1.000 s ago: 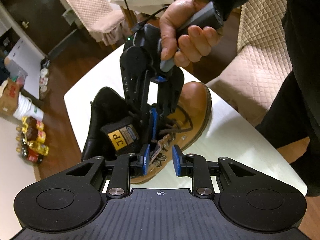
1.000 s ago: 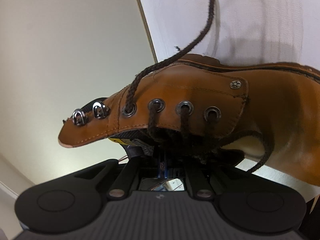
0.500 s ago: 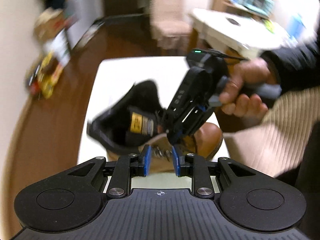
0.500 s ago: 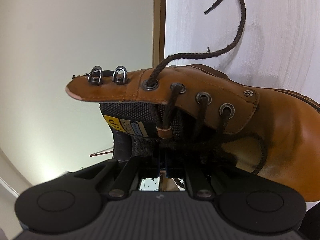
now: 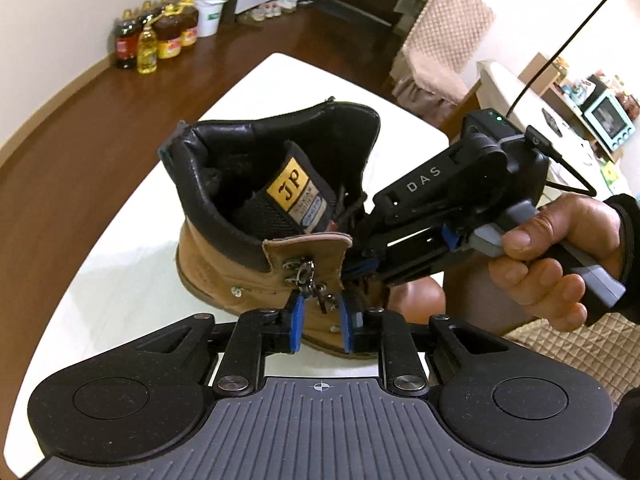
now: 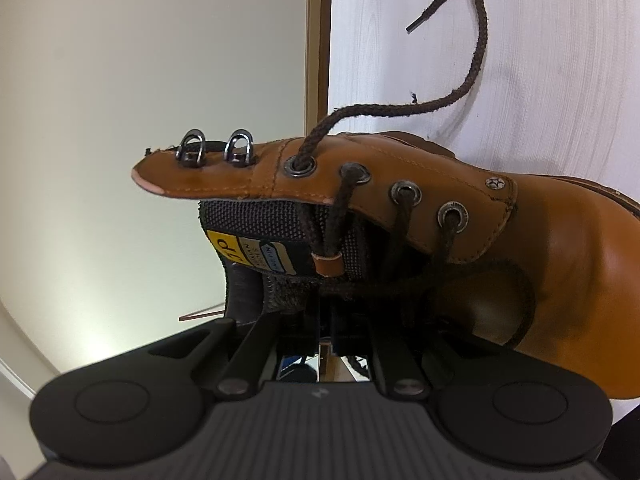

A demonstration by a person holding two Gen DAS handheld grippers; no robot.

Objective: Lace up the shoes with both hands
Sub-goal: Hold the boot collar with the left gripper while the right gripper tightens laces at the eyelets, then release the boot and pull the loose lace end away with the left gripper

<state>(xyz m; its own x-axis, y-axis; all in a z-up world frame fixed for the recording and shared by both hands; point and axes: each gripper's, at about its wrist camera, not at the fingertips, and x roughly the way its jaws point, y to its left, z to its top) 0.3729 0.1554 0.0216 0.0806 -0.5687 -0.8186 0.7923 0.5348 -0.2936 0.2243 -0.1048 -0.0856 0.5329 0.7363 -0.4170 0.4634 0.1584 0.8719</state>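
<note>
One tan leather boot point(image 5: 224, 264) sits on the white desk point(image 5: 132, 256), near its middle, with a padded black collar and a woven tongue carrying a yellow label. On the flap facing the right camera I count four round metal eyelets point(image 6: 406, 193) and two D-shaped hooks point(image 6: 216, 152). One dark braided lace point(image 6: 452, 96) comes out of the top eyelet and curls loose over the desk. The left gripper point(image 5: 320, 322) has its blue-padded fingers narrowly apart around the other flap's hooks. The right gripper point(image 5: 360, 268) reaches into the lacing; can't tell how its fingers stand. One hand point(image 5: 560, 264) grips its handle.
</note>
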